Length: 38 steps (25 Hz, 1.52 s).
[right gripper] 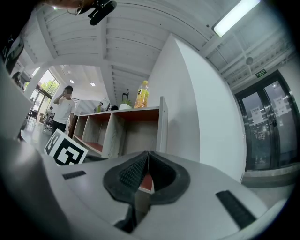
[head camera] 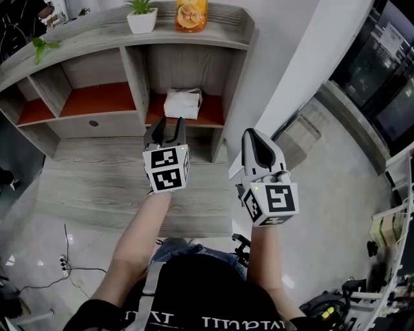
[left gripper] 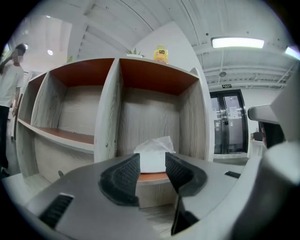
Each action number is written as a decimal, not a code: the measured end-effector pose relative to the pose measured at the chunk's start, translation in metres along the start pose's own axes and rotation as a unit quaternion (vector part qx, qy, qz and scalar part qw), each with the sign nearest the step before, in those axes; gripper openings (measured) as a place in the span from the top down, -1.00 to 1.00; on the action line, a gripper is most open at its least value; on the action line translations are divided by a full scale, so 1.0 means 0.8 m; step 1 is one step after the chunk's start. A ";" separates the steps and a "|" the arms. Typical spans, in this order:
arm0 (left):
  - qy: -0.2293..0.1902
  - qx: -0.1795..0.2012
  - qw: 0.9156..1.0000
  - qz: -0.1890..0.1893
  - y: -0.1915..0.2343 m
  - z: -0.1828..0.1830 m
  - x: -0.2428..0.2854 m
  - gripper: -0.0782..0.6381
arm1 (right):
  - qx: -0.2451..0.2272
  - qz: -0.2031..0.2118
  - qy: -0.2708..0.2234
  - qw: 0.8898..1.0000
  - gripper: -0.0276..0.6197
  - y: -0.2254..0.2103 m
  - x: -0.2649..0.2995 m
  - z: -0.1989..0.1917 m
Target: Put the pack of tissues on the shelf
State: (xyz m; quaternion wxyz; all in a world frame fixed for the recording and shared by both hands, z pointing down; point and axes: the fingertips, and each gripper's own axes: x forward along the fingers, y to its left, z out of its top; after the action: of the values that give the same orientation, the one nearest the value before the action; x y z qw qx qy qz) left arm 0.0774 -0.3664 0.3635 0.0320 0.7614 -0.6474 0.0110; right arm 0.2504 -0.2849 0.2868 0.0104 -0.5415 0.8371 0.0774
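Observation:
The white pack of tissues (head camera: 183,103) lies on the orange board of the shelf's (head camera: 139,84) right-hand compartment. My left gripper (head camera: 172,123) hovers just in front of that compartment, pointing at it. Its jaws stand apart with nothing pressed between them. In the left gripper view the pack of tissues (left gripper: 152,157) shows through the gap of the left gripper (left gripper: 152,160), farther back on the board and apart from the pads. My right gripper (head camera: 253,136) hangs to the right of the shelf's side wall. In its own view the right gripper (right gripper: 148,158) is shut and empty.
A potted plant (head camera: 142,15) and an orange bottle (head camera: 191,14) stand on top of the shelf. A white wall column (head camera: 304,64) rises right of the shelf. Cables and a power strip (head camera: 63,262) lie on the floor at left. A person (left gripper: 10,89) stands far left.

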 end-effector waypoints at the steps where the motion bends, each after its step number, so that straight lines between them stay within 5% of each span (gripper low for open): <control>1: -0.002 0.003 1.000 -0.005 0.002 0.002 -0.006 0.30 | 0.000 -0.003 -0.003 1.000 0.86 0.003 -0.003 0.003; 20: -0.052 0.033 0.993 -0.102 0.035 0.065 -0.073 0.30 | -0.019 -0.033 -0.017 0.999 0.86 0.047 -0.011 0.060; 28: -0.113 0.055 0.979 -0.163 0.047 0.111 -0.102 0.29 | -0.030 -0.028 -0.022 0.999 0.86 0.063 -0.003 0.072; 38: -0.161 0.088 0.969 -0.166 0.072 0.149 -0.121 0.30 | -0.049 -0.030 -0.025 0.998 0.86 0.073 0.008 0.082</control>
State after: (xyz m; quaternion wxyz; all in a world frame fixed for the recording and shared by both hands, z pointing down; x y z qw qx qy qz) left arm 0.0019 -0.2881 0.2413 -0.1380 0.8500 -0.5048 -0.0600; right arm 0.1906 -0.2577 0.2282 0.0075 -0.5637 0.8154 0.1316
